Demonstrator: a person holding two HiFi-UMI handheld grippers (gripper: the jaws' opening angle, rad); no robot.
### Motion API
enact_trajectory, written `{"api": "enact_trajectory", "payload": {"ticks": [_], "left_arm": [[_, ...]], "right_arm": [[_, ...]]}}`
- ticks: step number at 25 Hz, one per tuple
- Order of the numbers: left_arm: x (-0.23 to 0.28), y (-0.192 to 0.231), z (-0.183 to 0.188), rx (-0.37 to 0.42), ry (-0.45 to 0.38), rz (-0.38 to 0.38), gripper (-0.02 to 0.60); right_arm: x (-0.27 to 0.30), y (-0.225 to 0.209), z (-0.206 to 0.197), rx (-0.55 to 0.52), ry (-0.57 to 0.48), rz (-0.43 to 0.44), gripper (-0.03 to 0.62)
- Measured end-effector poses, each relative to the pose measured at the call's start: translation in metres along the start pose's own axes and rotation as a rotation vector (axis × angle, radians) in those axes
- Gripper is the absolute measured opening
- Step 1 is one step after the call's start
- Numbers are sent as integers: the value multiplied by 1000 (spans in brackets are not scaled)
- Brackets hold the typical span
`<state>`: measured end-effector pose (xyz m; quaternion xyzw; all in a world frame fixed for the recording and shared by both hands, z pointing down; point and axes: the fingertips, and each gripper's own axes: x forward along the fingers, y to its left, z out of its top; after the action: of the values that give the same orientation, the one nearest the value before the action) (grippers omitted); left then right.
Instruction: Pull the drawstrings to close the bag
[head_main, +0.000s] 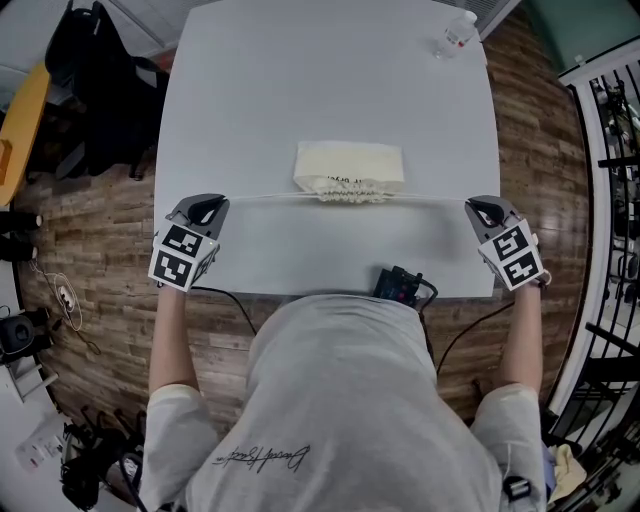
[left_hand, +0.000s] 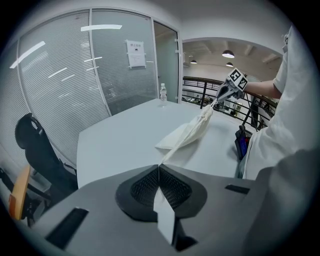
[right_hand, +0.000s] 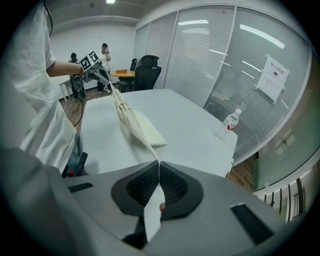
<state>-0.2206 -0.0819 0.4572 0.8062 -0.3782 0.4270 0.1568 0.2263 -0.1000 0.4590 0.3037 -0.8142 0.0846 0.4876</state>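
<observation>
Cream cloth, logged as the bag (head_main: 349, 168). Lies flat at the middle of the white counter (head_main: 300, 80), well clear of every edge, with its mouth turned toward the person and gathered into tight pleats.

Re the left drawstring (head_main: 262, 196): runs taut and straight from the pleated mouth out to the left tongs (head_main: 207, 208). Clenched on that cord, jaws pressed together with a pale strip of it passing between the ribbed pads, as confirmed in the left gripper view.

Re the right drawstring (head_main: 432, 199): runs equally taut from the mouth to the right tongs (head_main: 486, 209). Likewise clenched on the cord, jaws all but meeting around it, as confirmed in the right gripper view.

Held well apart, one toward each near corner of the counter, with the bag between them and slightly farther from the person.

Also on the counter: a clear plastic bottle (head_main: 455, 32) upright near the far right corner, and a dark device (head_main: 402, 285) with cables at the near edge, just in front of the person. Off the far left corner, a black chair (head_main: 100, 90) on the wooden floor.
</observation>
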Motion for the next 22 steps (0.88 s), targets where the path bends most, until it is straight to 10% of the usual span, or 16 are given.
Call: {"api": "enact_trajectory", "payload": {"ticks": [22], "left_arm": [[-15, -1, -5, -12, -6, -6, 11]], "right_arm": [[-15, -6, -35, 32, 16, 22, 25]]}}
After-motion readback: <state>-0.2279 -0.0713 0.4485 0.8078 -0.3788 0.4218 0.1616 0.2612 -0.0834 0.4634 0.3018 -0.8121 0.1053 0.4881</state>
